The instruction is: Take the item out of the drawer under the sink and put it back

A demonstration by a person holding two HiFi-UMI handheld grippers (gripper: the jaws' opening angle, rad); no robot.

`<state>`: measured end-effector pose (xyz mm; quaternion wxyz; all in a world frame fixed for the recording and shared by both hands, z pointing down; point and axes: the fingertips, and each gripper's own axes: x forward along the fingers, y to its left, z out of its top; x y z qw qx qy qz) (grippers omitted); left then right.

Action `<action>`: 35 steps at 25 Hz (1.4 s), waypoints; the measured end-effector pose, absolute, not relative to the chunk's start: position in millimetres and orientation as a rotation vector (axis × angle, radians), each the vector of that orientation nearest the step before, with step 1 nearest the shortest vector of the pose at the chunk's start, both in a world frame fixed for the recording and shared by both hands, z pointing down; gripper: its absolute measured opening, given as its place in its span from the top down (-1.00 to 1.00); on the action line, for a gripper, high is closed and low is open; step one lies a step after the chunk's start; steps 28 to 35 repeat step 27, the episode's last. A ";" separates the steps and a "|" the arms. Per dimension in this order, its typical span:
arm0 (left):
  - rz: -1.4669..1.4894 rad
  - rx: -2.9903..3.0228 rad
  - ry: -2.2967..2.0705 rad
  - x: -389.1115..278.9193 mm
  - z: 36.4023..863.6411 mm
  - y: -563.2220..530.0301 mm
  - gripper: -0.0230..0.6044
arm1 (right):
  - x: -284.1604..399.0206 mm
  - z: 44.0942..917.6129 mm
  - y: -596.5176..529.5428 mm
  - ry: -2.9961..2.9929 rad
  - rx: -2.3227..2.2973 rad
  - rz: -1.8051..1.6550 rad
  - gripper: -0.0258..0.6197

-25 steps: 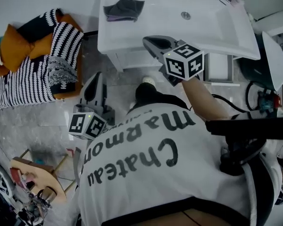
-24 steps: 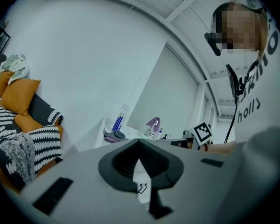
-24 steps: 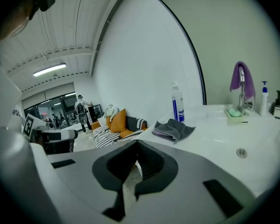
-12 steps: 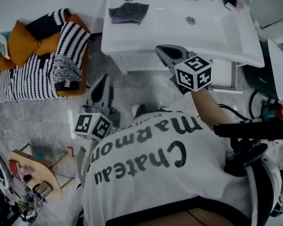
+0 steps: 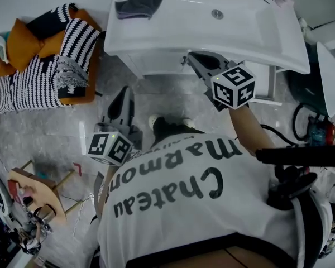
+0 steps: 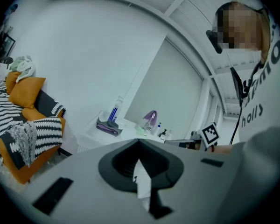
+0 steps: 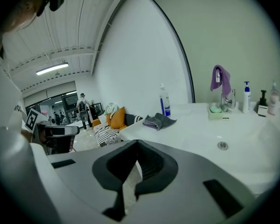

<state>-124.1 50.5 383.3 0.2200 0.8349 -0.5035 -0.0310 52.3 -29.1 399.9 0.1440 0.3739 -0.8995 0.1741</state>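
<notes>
As the sink (image 5: 257,35) overhangs its cabinet (image 5: 159,66) in the head view, no drawer front can be made out. The item shows in no view; presumably it lies inside, out of sight.

Right gripper (image 5: 194,58): jaws together, nothing between them. Tip sits at the sink's front edge, pointing slightly down. Judged placed to reach a drawer pull below the rim.

Left gripper (image 5: 124,91): jaws likewise closed and empty. Held low and to the left, apart from the cabinet, probably so a drawer has room to slide out.

Scene fits either the item waiting in a closed drawer or the item returned and the drawer pushed shut. Frames cannot separate these.
</notes>
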 end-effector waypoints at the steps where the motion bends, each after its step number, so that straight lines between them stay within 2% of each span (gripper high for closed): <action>1: -0.086 2.304 -1.397 -119.4 383.4 53.4 0.90 | 56.8 400.8 -26.5 -2.590 1.071 0.497 0.89; 9: -0.084 2.316 -1.438 -78.1 370.2 92.1 0.90 | 95.9 395.5 7.5 -2.603 1.040 0.462 0.89; 35: -0.090 2.265 -1.490 -87.8 369.2 93.9 0.90 | 92.3 400.2 -0.6 -2.598 1.015 0.469 0.89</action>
